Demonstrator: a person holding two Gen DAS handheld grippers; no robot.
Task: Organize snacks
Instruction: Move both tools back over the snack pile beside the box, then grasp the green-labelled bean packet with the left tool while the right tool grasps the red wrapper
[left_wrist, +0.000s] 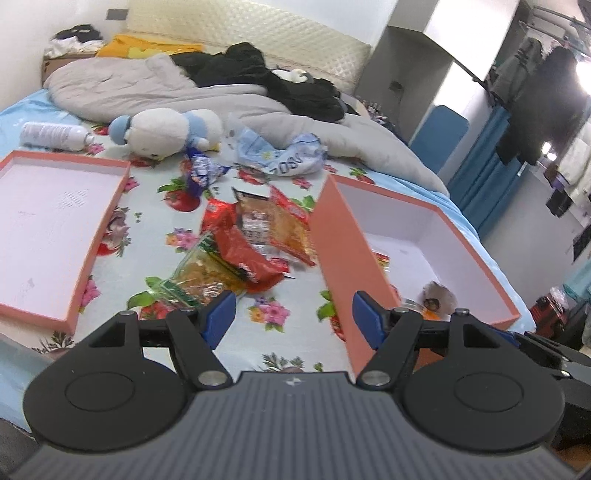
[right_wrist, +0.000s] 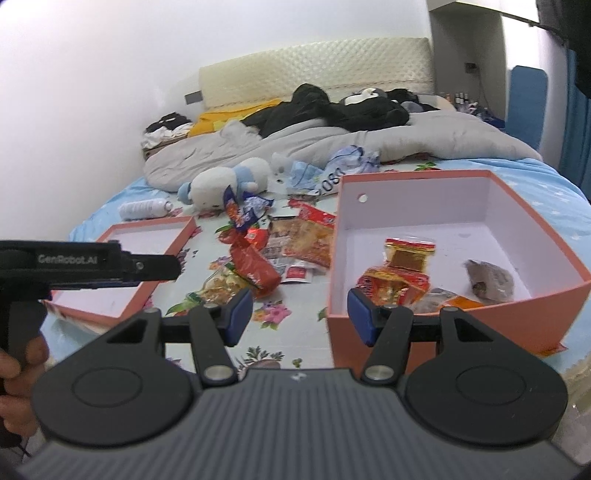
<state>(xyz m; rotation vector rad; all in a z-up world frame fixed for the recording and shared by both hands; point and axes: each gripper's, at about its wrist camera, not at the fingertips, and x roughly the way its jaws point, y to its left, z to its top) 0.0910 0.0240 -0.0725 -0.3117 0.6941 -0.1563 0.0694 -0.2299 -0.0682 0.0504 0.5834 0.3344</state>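
A pile of snack packets lies on the flowered bedsheet between two boxes: a red packet (left_wrist: 245, 254) (right_wrist: 255, 266), an orange packet (left_wrist: 286, 229) (right_wrist: 308, 236), a green-edged clear bag (left_wrist: 199, 275) (right_wrist: 218, 284) and a blue packet (left_wrist: 201, 173) (right_wrist: 245, 208). The deep salmon box (left_wrist: 345, 266) (right_wrist: 417, 210) on the right holds a red-and-gold packet (right_wrist: 400, 273) and a grey pouch (right_wrist: 491, 277). My left gripper (left_wrist: 293, 312) hovers open and empty just short of the pile. My right gripper (right_wrist: 299, 310) is open and empty by the box's near-left corner.
The shallow salmon lid (left_wrist: 55, 229) (right_wrist: 122, 269) lies to the left. A plush toy (left_wrist: 166, 131) (right_wrist: 225, 182), a white bottle (left_wrist: 55, 136) (right_wrist: 146, 208), a crumpled blue-white bag (left_wrist: 280, 155), a grey duvet (left_wrist: 207, 96) and dark clothes sit farther up the bed. The left gripper's body (right_wrist: 85, 264) and a hand show at left.
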